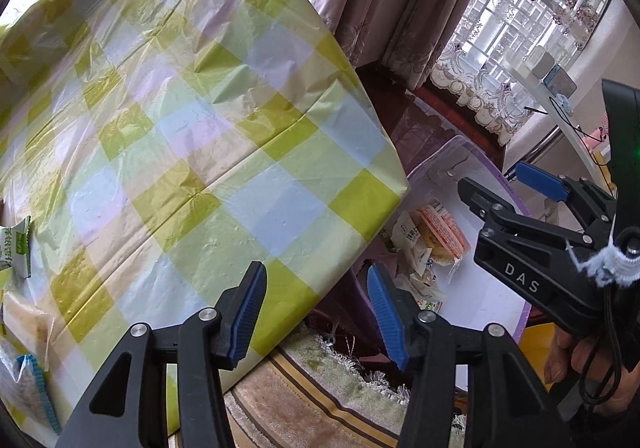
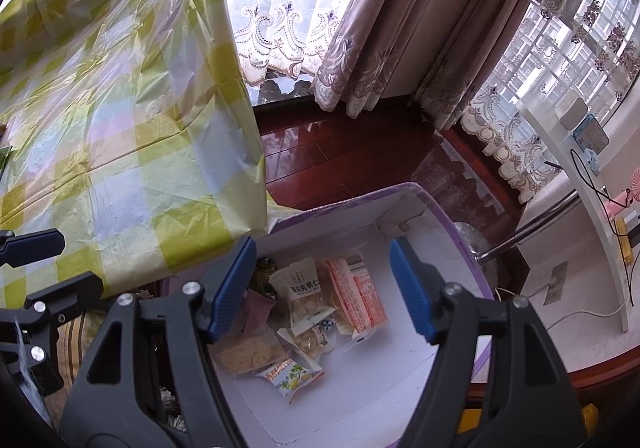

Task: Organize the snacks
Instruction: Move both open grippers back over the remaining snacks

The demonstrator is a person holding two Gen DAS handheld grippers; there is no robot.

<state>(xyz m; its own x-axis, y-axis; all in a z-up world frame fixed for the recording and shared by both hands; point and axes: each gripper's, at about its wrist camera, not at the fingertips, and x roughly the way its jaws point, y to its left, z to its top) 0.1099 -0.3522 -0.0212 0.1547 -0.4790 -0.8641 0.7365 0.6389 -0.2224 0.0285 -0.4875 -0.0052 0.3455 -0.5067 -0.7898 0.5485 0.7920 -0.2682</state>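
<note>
Left gripper (image 1: 316, 312) – jaws apart, empty, at table (image 1: 192, 119) edge | right gripper (image 2: 324, 288) – jaws apart, empty, over box (image 2: 472, 260) | snack packets (image 2: 308, 312) inside box

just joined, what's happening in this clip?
Snack sorting, mid-run. Both tongs are open and empty. The right tongs hover over a white box with purple trim beside the table, which already holds several snack packets. The left tongs sit at the edge of the checked tablecloth, where a few packets remain.
</note>
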